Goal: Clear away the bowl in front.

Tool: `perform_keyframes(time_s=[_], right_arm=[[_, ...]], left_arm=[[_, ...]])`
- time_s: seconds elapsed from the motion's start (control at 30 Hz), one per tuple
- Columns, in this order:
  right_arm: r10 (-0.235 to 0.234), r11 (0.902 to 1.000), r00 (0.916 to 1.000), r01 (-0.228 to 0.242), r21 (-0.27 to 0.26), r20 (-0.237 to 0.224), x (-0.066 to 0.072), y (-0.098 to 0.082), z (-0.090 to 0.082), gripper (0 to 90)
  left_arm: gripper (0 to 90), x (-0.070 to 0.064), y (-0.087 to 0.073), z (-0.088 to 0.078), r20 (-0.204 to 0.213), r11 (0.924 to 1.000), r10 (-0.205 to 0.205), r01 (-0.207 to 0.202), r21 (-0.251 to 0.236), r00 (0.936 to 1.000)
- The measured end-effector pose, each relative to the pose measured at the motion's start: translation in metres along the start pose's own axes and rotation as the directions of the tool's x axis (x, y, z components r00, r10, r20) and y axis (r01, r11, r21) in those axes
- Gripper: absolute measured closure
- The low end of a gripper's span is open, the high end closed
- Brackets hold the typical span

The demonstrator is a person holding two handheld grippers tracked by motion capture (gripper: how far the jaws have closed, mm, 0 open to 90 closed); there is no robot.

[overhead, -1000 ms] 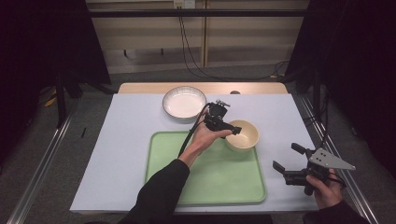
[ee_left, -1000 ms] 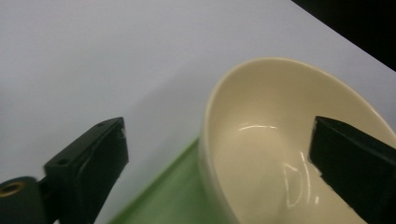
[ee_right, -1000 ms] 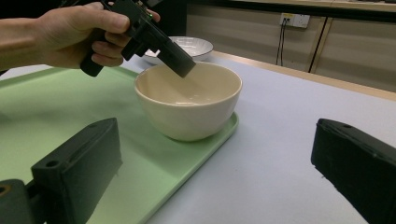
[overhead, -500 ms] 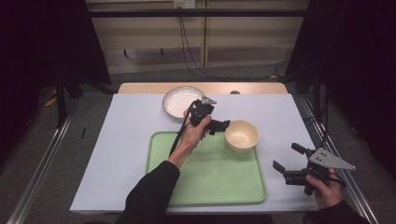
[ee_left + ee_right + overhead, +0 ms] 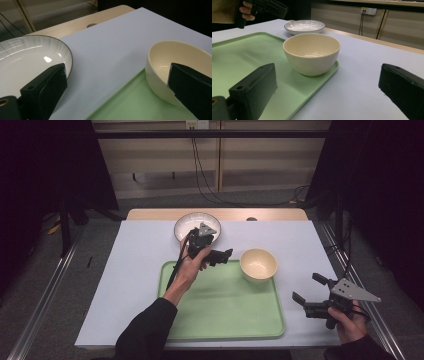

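A cream bowl (image 5: pixel 258 264) sits on the green tray's (image 5: pixel 220 312) corner.

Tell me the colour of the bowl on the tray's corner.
The bowl is plain cream, clearest in the right gripper view.

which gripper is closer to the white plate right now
Left. The left gripper hovers just beside the white plate; the right gripper sits far off, past the tray's corner.

Left claw (image 5: pixel 220 255) off the bowl (image 5: pixel 258 264)
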State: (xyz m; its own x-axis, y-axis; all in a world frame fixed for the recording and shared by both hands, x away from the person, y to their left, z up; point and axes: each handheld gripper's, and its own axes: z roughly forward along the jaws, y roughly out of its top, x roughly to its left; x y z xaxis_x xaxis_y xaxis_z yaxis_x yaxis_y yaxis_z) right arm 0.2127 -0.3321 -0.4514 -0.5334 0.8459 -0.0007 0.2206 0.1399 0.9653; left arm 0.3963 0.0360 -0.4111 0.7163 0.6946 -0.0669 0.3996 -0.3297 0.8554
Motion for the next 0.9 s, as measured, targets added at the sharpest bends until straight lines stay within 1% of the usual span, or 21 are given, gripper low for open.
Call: perform_keyframes(time_s=[0.03,0.07,0.1,0.17,0.2,0.23,0.3,0.33,0.37,0.43,0.47,0.5,0.53,0.57,0.6,0.63,0.7,0.73,0.8,0.83,0.9], right_arm=[[0.0,1.0,1.0,0.0,0.0,0.0,0.0,0.0,0.0,1.4],[-0.003,1.0,1.0,0.003,0.001,-0.001,0.0,0.0,0.0,1.4],[-0.003,1.0,1.0,0.003,0.001,-0.001,0.0,0.0,0.0,1.4],[0.002,1.0,1.0,-0.002,0.005,0.001,0.0,0.0,0.0,1.4],[0.0,1.0,1.0,0.0,0.003,-0.001,0.0,0.0,0.0,1.4],[0.0,1.0,1.0,0.0,0.003,-0.001,0.0,0.0,0.0,1.4],[0.001,1.0,1.0,-0.001,0.0,-0.001,0.0,0.0,0.0,1.4],[0.001,1.0,1.0,-0.001,-0.001,-0.001,0.0,0.0,0.0,1.4],[0.001,1.0,1.0,-0.001,-0.001,-0.001,0.0,0.0,0.0,1.4],[0.001,1.0,1.0,-0.001,-0.003,-0.006,0.0,0.0,0.0,1.4],[0.002,1.0,1.0,-0.002,-0.003,-0.004,0.0,0.0,0.0,1.4],[0.002,1.0,1.0,-0.002,-0.003,-0.004,0.0,0.0,0.0,1.4],[0.002,1.0,1.0,-0.002,-0.003,-0.005,0.0,0.0,0.0,1.4],[0.0,1.0,1.0,0.0,0.0,0.0,0.0,0.0,0.0,1.4],[0.0,1.0,1.0,0.0,0.0,0.0,0.0,0.0,0.0,1.4],[-0.001,1.0,1.0,0.001,0.001,0.002,0.0,0.0,0.0,1.4],[0.0,1.0,1.0,0.0,0.003,0.002,0.001,0.0,0.0,1.4],[-0.001,1.0,1.0,0.001,0.003,0.002,0.0,0.0,0.0,1.4],[0.001,1.0,1.0,-0.001,0.005,0.003,0.001,0.0,0.0,1.4],[-0.001,1.0,1.0,0.001,0.003,0.002,0.0,0.0,0.0,1.4],[0.001,1.0,1.0,-0.001,0.005,0.004,0.0,0.0,0.0,1.4]], left_arm=[[2.6,0.0,0.0,0.0,0.0,1.0,0.0,0.0,0.0,1.0],[2.7,0.001,-0.001,-0.003,-0.013,0.9999,-0.001,0.0,-0.013,0.9999],[2.7,0.003,-0.001,-0.006,-0.023,0.9999,-0.001,0.001,-0.017,0.9997],[2.6,0.007,-0.003,-0.015,-0.048,0.9993,-0.016,0.014,-0.036,0.9987],[2.5,0.008,-0.003,-0.018,-0.055,0.999,-0.017,0.014,-0.043,0.9984],[2.5,0.008,-0.003,-0.018,-0.055,0.999,-0.017,0.014,-0.043,0.9984],[2.6,0.009,-0.005,-0.025,-0.063,0.9987,-0.019,0.016,-0.049,0.9978],[2.5,0.011,-0.008,-0.031,-0.063,0.9982,-0.023,0.019,-0.057,0.9978],[2.6,0.011,-0.008,-0.031,-0.063,0.9982,-0.023,0.019,-0.057,0.9978],[2.7,0.011,-0.01,-0.038,-0.069,0.9981,-0.021,0.017,-0.059,0.9974],[2.7,0.013,-0.012,-0.046,-0.07,0.9982,-0.006,0.002,-0.059,0.9975],[2.7,0.013,-0.012,-0.046,-0.07,0.9982,-0.006,0.002,-0.059,0.9975],[2.6,0.013,-0.013,-0.048,-0.065,0.9972,-0.024,0.02,-0.072,0.9976],[2.6,0.014,-0.014,-0.051,-0.064,0.9967,-0.032,0.027,-0.076,0.9974],[2.5,0.014,-0.015,-0.054,-0.068,0.9964,-0.035,0.03,-0.08,0.997],[2.7,0.014,-0.016,-0.057,-0.078,0.9969,-0.027,0.021,-0.077,0.9966],[2.7,0.015,-0.02,-0.065,-0.102,0.9958,-0.044,0.036,-0.084,0.9938],[3.0,0.015,-0.02,-0.065,-0.102,0.9958,-0.044,0.036,-0.084,0.9938],[3.0,0.017,-0.022,-0.073,-0.113,0.9959,-0.037,0.027,-0.086,0.9928],[2.9,0.019,-0.025,-0.081,-0.125,0.9942,-0.05,0.038,-0.101,0.9909],[2.9,0.021,-0.028,-0.087,-0.125,0.9933,-0.047,0.033,-0.111,0.9911]])
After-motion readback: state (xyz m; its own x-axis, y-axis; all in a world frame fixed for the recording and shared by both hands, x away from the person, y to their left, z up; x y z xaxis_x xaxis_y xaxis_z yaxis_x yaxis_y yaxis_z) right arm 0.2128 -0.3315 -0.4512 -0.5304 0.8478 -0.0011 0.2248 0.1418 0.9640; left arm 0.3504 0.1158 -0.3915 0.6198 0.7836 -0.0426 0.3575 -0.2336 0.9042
